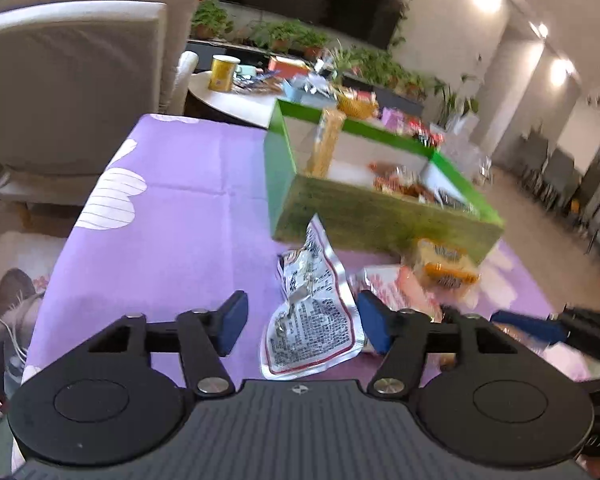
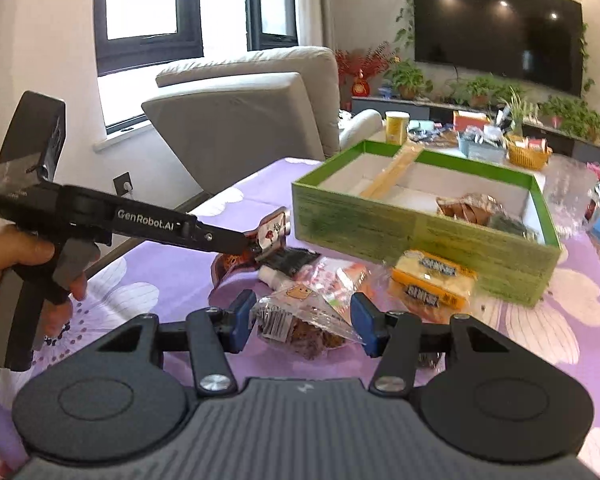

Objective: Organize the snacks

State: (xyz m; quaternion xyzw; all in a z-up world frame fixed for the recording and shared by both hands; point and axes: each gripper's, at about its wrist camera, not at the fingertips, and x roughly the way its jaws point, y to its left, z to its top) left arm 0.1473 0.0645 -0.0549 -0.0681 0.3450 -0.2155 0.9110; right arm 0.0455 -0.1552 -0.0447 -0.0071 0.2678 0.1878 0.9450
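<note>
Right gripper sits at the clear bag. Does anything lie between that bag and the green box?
Yes, at table level: a pink packet and yellow cracker packs lie between the clear bag and the box's near wall. Above them, nothing visible blocks the box's open top.

The table (image 1: 180,200) wears a lilac cloth printed with white flowers. The box (image 2: 380,232) is green outside, its near wall mottled yellow-green, and white inside. Beside it lies a yellow and orange packet (image 2: 432,280) with dark lettering. A silver pouch (image 1: 312,316) has a red border and black print. Each tool's pads (image 1: 232,324) are blue on black arms
</note>
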